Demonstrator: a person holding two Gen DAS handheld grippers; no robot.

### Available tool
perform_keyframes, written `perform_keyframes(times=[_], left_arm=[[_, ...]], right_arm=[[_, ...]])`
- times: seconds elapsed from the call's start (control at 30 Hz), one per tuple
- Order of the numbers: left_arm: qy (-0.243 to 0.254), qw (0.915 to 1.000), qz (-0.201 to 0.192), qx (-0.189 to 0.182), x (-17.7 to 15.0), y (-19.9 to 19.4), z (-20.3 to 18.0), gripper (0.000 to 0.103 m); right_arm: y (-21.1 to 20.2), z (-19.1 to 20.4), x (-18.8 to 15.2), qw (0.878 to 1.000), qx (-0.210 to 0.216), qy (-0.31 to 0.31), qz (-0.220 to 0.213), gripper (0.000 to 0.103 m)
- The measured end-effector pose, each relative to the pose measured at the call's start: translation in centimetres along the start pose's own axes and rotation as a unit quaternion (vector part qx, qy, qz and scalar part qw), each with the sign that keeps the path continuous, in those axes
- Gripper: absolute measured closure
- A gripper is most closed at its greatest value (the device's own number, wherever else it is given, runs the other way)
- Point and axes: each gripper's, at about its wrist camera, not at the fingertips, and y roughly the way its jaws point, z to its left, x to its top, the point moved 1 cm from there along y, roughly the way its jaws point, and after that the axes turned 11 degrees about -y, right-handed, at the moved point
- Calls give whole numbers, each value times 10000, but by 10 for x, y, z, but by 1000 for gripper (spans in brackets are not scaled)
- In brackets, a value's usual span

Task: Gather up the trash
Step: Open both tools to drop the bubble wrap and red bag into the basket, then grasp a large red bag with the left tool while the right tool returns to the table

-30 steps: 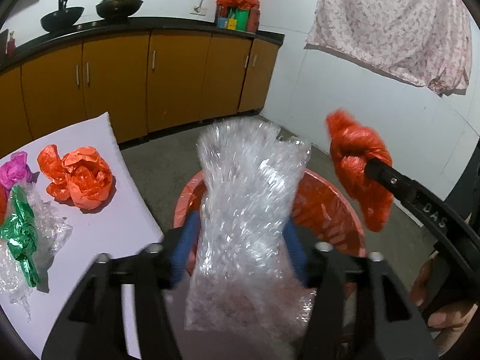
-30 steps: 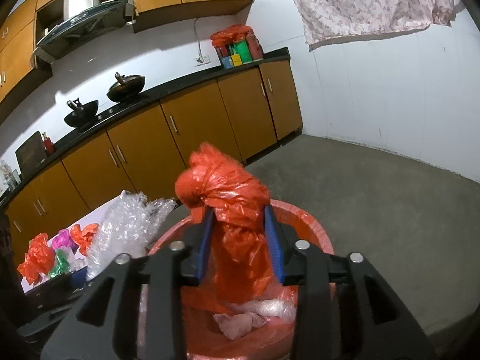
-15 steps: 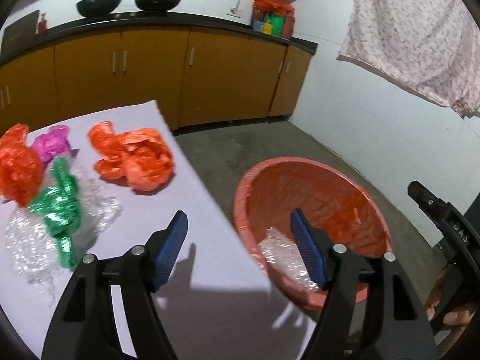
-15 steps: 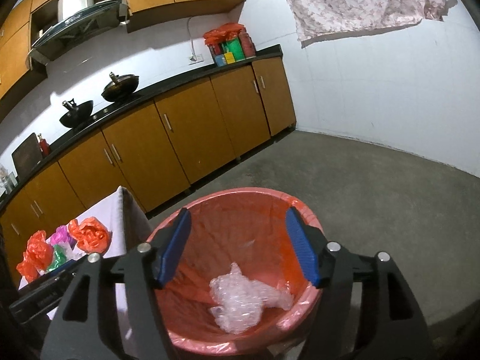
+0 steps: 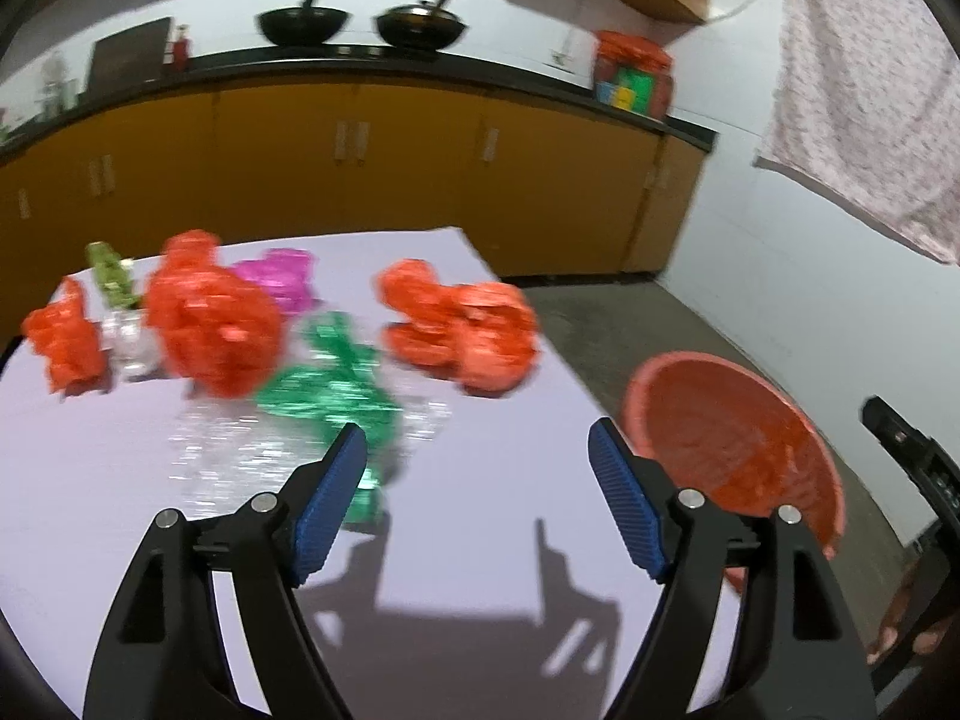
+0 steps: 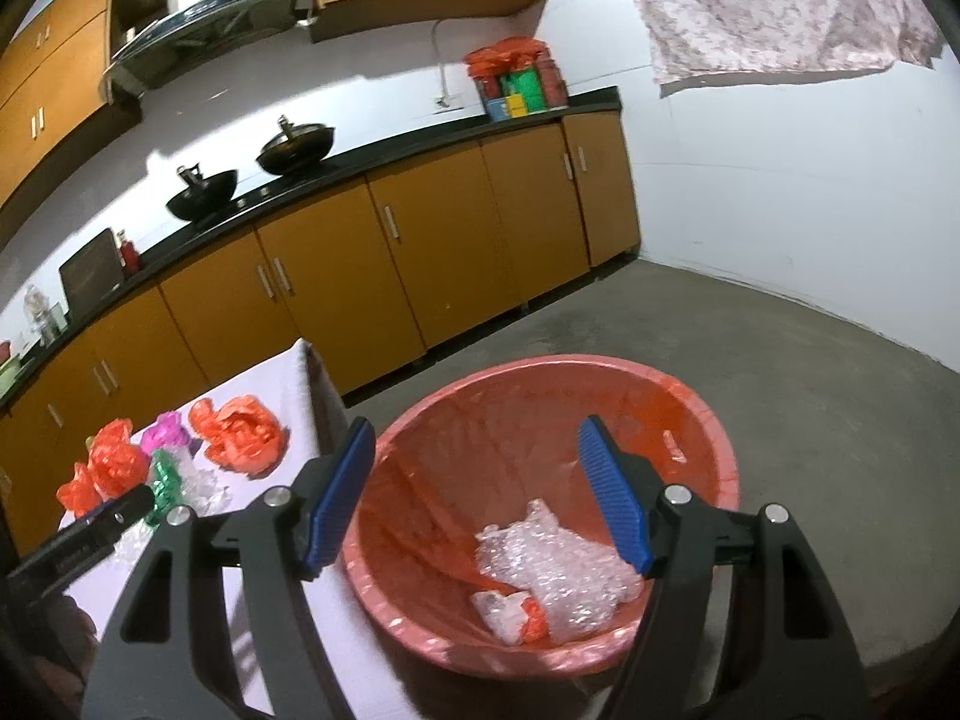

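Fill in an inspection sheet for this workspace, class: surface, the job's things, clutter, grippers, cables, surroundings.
Surface: white table, bare near the camera.
Job's things: red-lined bin beside the table, holding bubble wrap and a scrap of orange; orange bags, a green wrapper, a magenta wrapper and clear plastic lie on the table.
Clutter: nothing seen beyond the trash.
Grippers: left gripper open, empty, over the table; right gripper open, empty, over the bin.
Cables: one white cord on the back wall.
Surroundings: orange cabinets, two woks on a black counter, a hanging floral cloth.
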Motion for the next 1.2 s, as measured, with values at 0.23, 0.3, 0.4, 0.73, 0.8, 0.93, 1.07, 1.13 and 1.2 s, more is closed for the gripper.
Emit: perform_keyframes(times=[0.23,0.3,0.4,0.73,0.8,0.93,1.07,1.13,1.2], left_arm=[[-460,9954,-421,723,30,-2,54,14],[-713,9918,-531,923,46,2,71,13],[-993,9877,-548,1073,63,10,91,12],[-1016,9854,-76,1360,77,53,108,16],[-1036,9855,6,1344,74,56,110,22],[-1069,9865,113,1239,67,57,113,52],[-1013,9886,28,1115,66,50,114,69],[-973,9895,-52,1070,65,43,114,73],[-964,9902,-147,999,65,32,117,74]], right_arm=[[1,20,1,9996,139,-220,61,34],[2,25,0,9994,157,-284,78,34],[5,29,-1,9991,185,-361,121,34],[16,44,-3,9981,285,-482,248,34],[18,47,-4,9980,308,-493,261,34],[21,57,-2,9974,417,-526,277,34],[22,73,-1,9960,558,-640,275,34],[22,81,0,9952,634,-692,266,34],[22,92,1,9943,735,-725,261,34]])
